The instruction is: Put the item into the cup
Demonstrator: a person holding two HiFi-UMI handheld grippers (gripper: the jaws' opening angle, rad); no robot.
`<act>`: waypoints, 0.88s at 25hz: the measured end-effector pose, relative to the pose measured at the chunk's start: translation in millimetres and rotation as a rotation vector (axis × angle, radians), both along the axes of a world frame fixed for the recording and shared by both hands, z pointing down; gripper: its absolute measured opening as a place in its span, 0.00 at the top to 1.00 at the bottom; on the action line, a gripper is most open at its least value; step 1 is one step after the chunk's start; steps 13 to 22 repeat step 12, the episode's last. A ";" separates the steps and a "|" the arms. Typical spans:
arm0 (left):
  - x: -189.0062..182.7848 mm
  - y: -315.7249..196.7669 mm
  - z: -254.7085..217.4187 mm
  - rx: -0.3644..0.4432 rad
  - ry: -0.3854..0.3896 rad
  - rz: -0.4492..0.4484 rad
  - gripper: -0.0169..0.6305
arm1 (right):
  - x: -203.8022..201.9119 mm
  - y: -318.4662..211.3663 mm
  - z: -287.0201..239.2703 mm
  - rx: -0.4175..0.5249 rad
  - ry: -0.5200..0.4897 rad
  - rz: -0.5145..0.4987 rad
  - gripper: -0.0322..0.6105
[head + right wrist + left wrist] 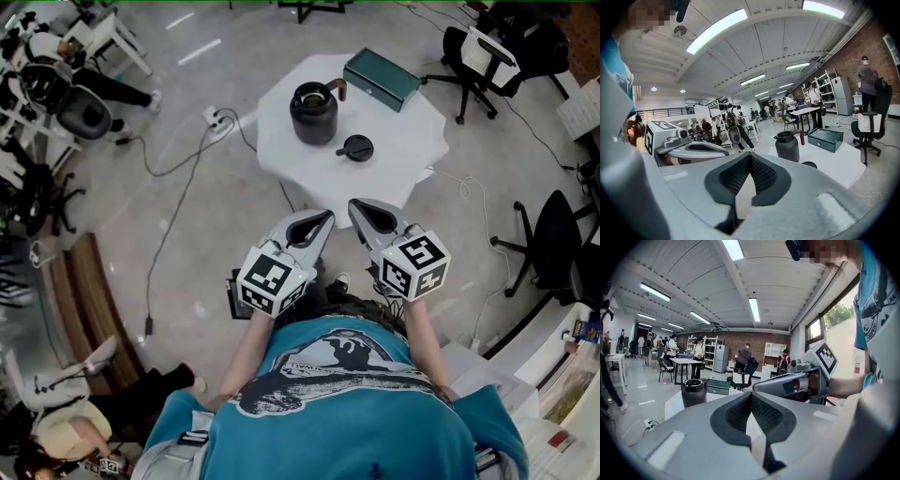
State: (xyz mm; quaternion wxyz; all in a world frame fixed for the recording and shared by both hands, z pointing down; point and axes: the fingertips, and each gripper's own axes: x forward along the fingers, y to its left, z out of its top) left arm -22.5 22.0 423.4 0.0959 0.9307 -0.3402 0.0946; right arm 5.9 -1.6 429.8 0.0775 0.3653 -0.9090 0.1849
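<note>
A: Looking for progress; where is the cup (313,112)?
B: Far on the table (412,141), lid (355,147) lying just right of it; inside hidden; left gripper (326,217) and right gripper (356,206) closed, empty, near.
</note>
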 end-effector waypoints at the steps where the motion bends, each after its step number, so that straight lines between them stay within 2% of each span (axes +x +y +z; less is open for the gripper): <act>1: -0.1 -0.3 0.5 -0.001 -0.001 0.000 0.96 | -0.4 0.0 0.4 0.002 0.008 -0.001 0.95; 22: 1.9 -7.6 -1.0 0.001 -0.013 0.016 0.96 | 0.8 -8.7 -1.7 0.002 0.007 0.011 0.95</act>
